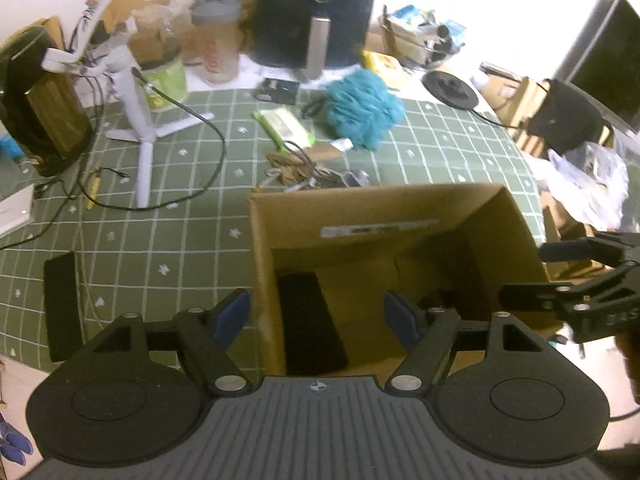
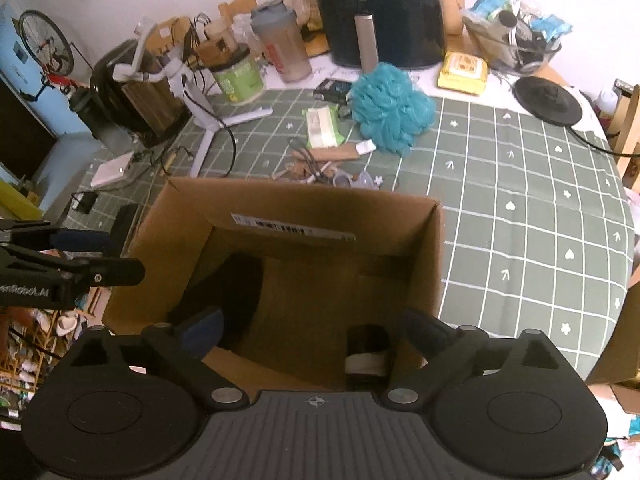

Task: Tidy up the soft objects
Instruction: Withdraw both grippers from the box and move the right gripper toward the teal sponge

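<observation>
While tilted down over cardboard box (image 1: 516, 216), left gripper (image 1: 318, 312) spread, right gripper (image 2: 316, 332) spread

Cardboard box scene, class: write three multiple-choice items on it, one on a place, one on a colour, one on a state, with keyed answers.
1. Where does the fluffy sponge lie?
A. inside the box
B. on the tablecloth beyond the box
C. on the floor
2. What colour is the sponge?
A. teal
B. red
C. white
3. How is the cardboard box?
A. taped shut
B. flattened
C. open at the top

Answers: 1 B, it sits on the checked tablecloth past the far wall; 2 A, its ruffles are teal; 3 C, dark items show inside.
</observation>
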